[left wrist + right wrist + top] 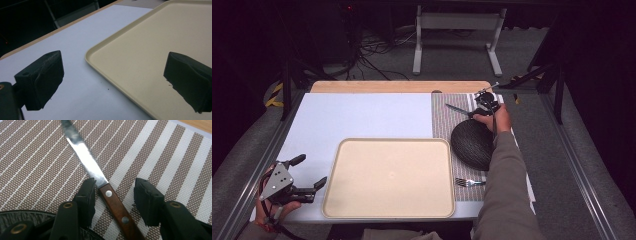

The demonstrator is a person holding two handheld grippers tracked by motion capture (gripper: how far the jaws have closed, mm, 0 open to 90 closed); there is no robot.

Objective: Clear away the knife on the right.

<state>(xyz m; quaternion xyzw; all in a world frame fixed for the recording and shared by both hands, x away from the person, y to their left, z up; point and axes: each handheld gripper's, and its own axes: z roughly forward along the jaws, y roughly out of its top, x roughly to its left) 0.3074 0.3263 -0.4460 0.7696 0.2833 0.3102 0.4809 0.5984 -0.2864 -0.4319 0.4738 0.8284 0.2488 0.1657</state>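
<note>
The right gripper (113, 195) straddles the brown riveted wooden handle of a steel-bladed knife (113, 202) lying on the brown-and-white striped woven placemat (444, 117) near the worktop's far right corner, jaws apart and not pressing it. The left gripper (309, 172) hangs open at the near left corner, beside the beige rectangular plastic tray (362, 150). No readable writing shows.

I was working in what looked like a lab or recording studio, not a home. Black drapes closed off both sides, and cables (372, 50) lay tangled on the grey carpet beyond the table (362, 115). A white metal stand (457, 30) stood further back. Aluminium rails (262, 160) framed the table, with striped hazard tape (274, 95) on one leg. Only the placemat (447, 120) looked domestic.
</note>
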